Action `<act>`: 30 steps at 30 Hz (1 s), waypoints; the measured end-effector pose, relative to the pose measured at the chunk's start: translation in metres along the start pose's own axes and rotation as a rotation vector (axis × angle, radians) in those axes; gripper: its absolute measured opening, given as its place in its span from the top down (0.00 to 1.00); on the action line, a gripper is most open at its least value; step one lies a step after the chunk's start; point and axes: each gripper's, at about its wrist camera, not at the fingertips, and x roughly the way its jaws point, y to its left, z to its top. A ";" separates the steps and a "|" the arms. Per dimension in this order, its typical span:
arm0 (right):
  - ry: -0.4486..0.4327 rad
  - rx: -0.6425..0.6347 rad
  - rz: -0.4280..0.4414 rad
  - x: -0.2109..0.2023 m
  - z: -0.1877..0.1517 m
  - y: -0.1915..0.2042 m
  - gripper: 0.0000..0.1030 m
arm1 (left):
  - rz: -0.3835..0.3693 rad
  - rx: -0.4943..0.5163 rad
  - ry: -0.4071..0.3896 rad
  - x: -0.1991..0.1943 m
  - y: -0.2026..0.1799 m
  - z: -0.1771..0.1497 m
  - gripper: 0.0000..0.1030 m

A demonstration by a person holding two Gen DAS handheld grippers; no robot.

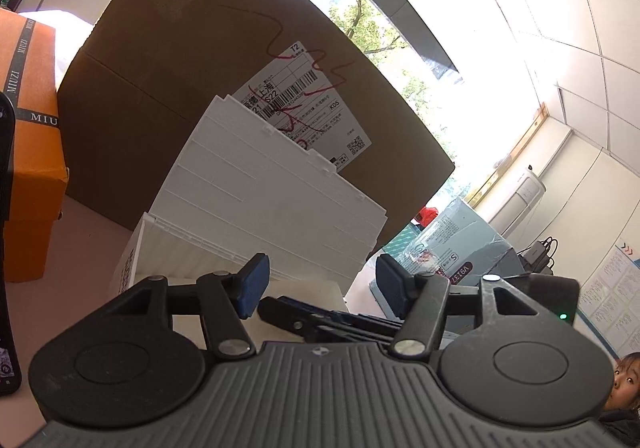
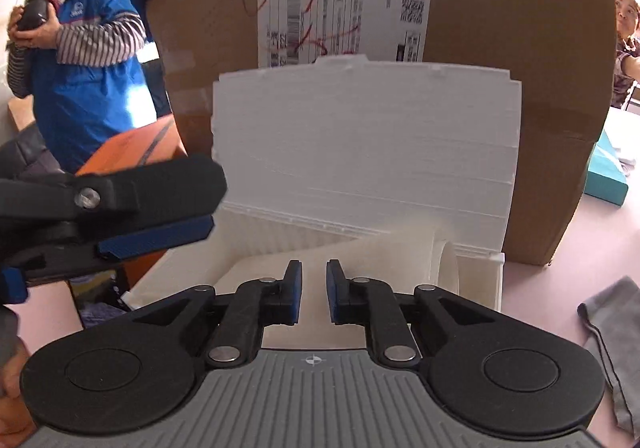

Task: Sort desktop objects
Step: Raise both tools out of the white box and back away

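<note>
A white plastic storage box (image 2: pixel 480 280) stands with its ribbed lid (image 2: pixel 360 136) raised against a big brown carton (image 2: pixel 500 28). A white roll (image 2: pixel 400 256) lies inside the box. My right gripper (image 2: pixel 314 288) hovers over the box's inside; its blue pads are a narrow gap apart with nothing between them. My left gripper (image 1: pixel 322 282) is wide open and empty, aimed at the box (image 1: pixel 132 268) and lid (image 1: pixel 256 188). The dark bars low between its fingers (image 1: pixel 328 320) look like the right gripper's fingers. The right wrist view shows the left gripper (image 2: pixel 214 204) at the box's left side.
An orange box (image 1: pixel 32 152) stands left of the carton, and a dark phone (image 1: pixel 6 248) is at the left edge. To the right are a pale blue box (image 1: pixel 460 244), (image 2: pixel 604 172) and a grey cloth (image 2: pixel 612 348) on the pink table (image 2: pixel 560 280). Persons stand behind (image 2: pixel 88 88).
</note>
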 end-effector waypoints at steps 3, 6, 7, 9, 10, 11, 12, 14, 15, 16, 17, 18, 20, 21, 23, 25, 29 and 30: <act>0.077 0.020 -0.005 0.018 0.005 0.002 0.88 | 0.004 -0.004 -0.011 -0.002 0.001 0.000 0.40; 0.146 0.029 -0.023 0.033 0.011 0.003 0.88 | 0.023 -0.005 -0.021 -0.002 0.003 0.001 0.39; 0.167 0.029 -0.028 0.038 0.014 0.003 0.87 | 0.030 -0.004 -0.023 -0.002 0.004 0.001 0.39; 0.201 0.027 -0.034 0.046 0.020 0.004 0.86 | 0.035 -0.005 -0.025 -0.002 0.005 0.001 0.39; 0.218 0.022 -0.032 0.049 0.023 0.004 0.83 | 0.036 -0.005 -0.023 -0.002 0.005 0.001 0.39; 0.227 0.022 -0.035 0.052 0.024 0.005 0.83 | 0.036 -0.006 -0.022 -0.001 0.006 0.000 0.39; 0.234 0.023 -0.040 0.054 0.026 0.006 0.82 | 0.035 -0.006 -0.020 -0.001 0.006 0.000 0.38; 0.246 0.009 -0.030 0.058 0.028 0.009 0.72 | 0.039 -0.003 -0.017 0.001 0.006 -0.001 0.38; 0.252 0.004 -0.025 0.059 0.029 0.010 0.70 | 0.041 -0.001 -0.016 0.001 0.006 -0.001 0.38; 0.256 0.001 -0.020 0.060 0.030 0.012 0.66 | 0.046 0.001 -0.015 0.002 0.006 -0.002 0.38; 0.258 -0.002 -0.016 0.061 0.030 0.014 0.61 | 0.050 0.001 -0.015 0.003 0.006 -0.002 0.38; 0.258 -0.006 -0.011 0.062 0.030 0.016 0.60 | 0.054 -0.001 -0.014 0.004 0.007 -0.002 0.38; 0.255 -0.011 -0.009 0.063 0.030 0.019 0.57 | 0.057 -0.009 -0.011 0.004 0.009 -0.003 0.38; 0.253 -0.011 -0.007 0.063 0.031 0.020 0.55 | 0.056 -0.012 -0.007 0.005 0.009 -0.003 0.38; 0.249 -0.008 0.032 0.062 0.031 0.020 0.41 | 0.053 -0.015 -0.002 0.006 0.010 -0.003 0.36; 0.228 0.021 0.065 0.057 0.029 0.016 0.39 | 0.052 -0.008 0.006 0.007 0.009 -0.003 0.31; 0.135 0.058 0.076 0.039 0.026 0.011 0.29 | 0.035 -0.011 0.004 0.007 0.009 -0.004 0.17; 0.099 0.059 0.074 0.033 0.025 0.011 0.25 | 0.030 -0.017 0.006 0.008 0.010 -0.004 0.13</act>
